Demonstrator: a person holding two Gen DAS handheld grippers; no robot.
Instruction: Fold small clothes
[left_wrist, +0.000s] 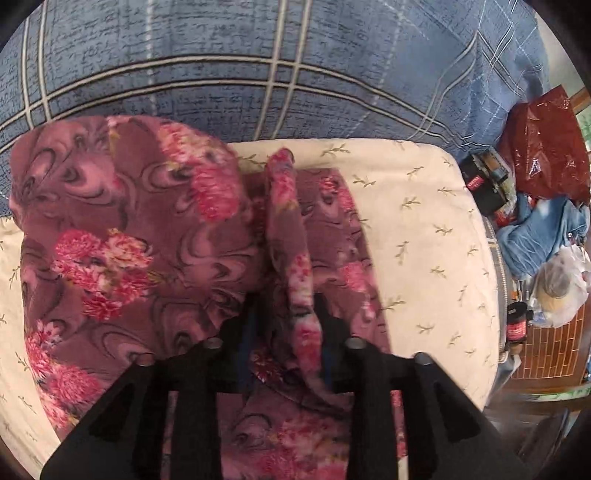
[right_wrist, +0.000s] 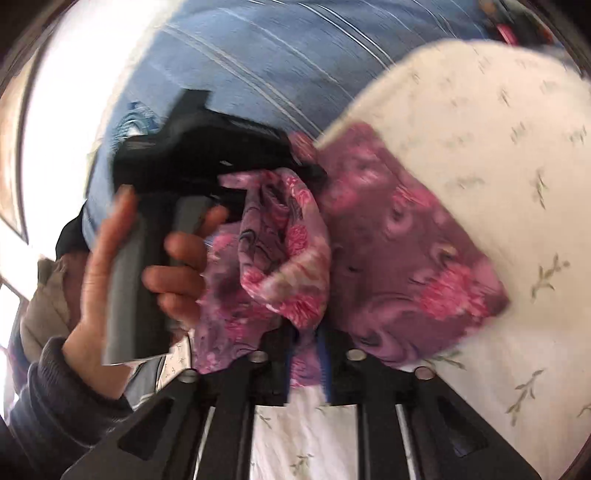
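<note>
A small pink-and-maroon floral fleece garment (left_wrist: 122, 236) lies partly on a cream leaf-print cushion (left_wrist: 424, 221). My left gripper (left_wrist: 284, 314) is shut on a raised fold of the garment, which drapes between and over its fingers. In the right wrist view the garment (right_wrist: 406, 258) hangs bunched, and my right gripper (right_wrist: 306, 343) is shut on its lower edge. The left gripper's black body (right_wrist: 199, 147) and the hand holding it (right_wrist: 110, 280) show at the left, with its fingers in the same bunch of cloth. The right view is motion-blurred.
A blue plaid blanket (left_wrist: 258, 55) lies behind the cushion. At the right, beyond the cushion's edge, are a red plastic bag (left_wrist: 546, 147), blue cloth (left_wrist: 543, 236), a clear bag (left_wrist: 565, 284) and small dark boxes (left_wrist: 484, 184) on a tiled floor.
</note>
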